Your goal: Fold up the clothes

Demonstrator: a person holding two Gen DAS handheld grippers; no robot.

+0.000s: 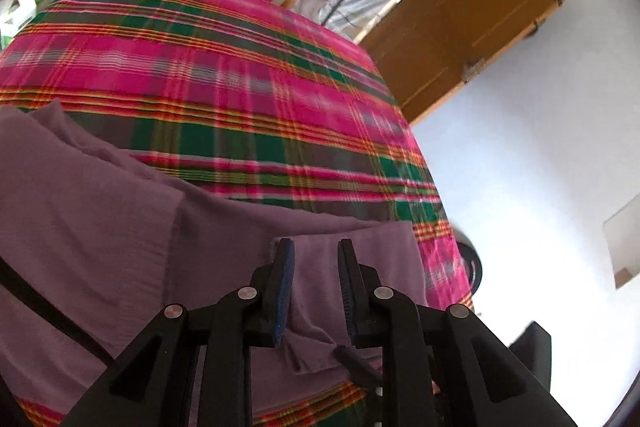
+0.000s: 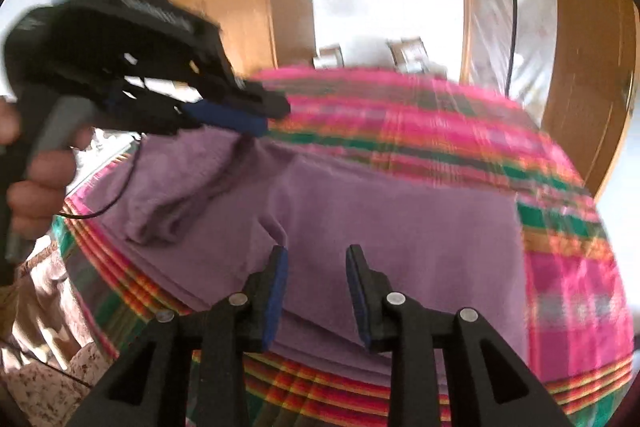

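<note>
The soft mauve knitted garment [image 2: 400, 227] lies partly folded on the bed, over a bright pink, green and orange plaid bedspread [image 1: 224, 75], near its front edge. The left claw [image 1: 316, 287] has a raised ridge of the mauve cloth between its blue-padded fingers [image 1: 285, 291]; in the right wrist view that same claw [image 2: 244, 115] appears lifted, with a fold of the fabric trailing up to its tips, so it looks to be pinching the garment. The right claw [image 2: 316, 291] stands spread above the flat panel of cloth, nothing between its pads.

The main risk is the grip itself — the cloth is thin and limp, and only a small bunch seems caught, so a quick lift could let it slide out and drop in a heap. With the right claw free of the cloth, nothing pins the lower layer; pulling from the left side could drag the whole garment across the smooth woven bedspread and skew the fold. The garment also sits close to the bed's edge, so slack could spill over.

The knit looks matte and finely ribbed, draping in rounded creases. The bedspread is flat-woven and taut. A person's hand [image 2: 36, 179] grips the left tool's grey handle.
</note>
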